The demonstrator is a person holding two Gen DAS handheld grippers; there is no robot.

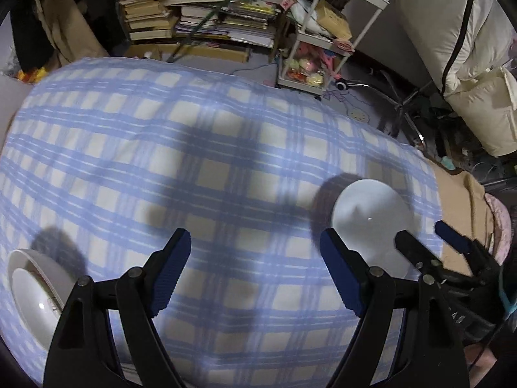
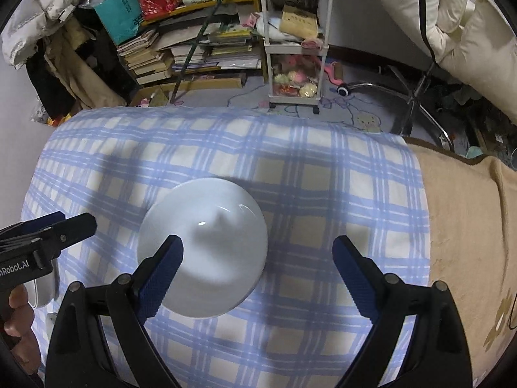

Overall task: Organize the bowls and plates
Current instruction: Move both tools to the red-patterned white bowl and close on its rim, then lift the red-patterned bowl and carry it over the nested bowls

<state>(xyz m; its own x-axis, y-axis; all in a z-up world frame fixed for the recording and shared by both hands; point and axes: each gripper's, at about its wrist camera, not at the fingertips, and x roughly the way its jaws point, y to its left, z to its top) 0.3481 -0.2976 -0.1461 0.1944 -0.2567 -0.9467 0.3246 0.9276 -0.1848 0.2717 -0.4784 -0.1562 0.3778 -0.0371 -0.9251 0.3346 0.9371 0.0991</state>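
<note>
Plates and bowls lie apart on the blue checked cloth [image 2: 290,148]: a white plate [image 2: 206,245] at centre-right, a white bowl [image 1: 35,291] at the near left. The right tool [image 2: 258,271] hangs wide over the plate, the left tool [image 1: 255,268] wide over bare cloth. Approach looks under way; next, close on a rim.

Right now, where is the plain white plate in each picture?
Left wrist view: the plain white plate lies on the right, on the blue checked cloth, beyond the left tool's right finger.
Right wrist view: the same plate lies in the middle, partly behind the right tool's left finger.
Shared landmark: the white rolling cart stands on the floor beyond the cloth in both.
</note>
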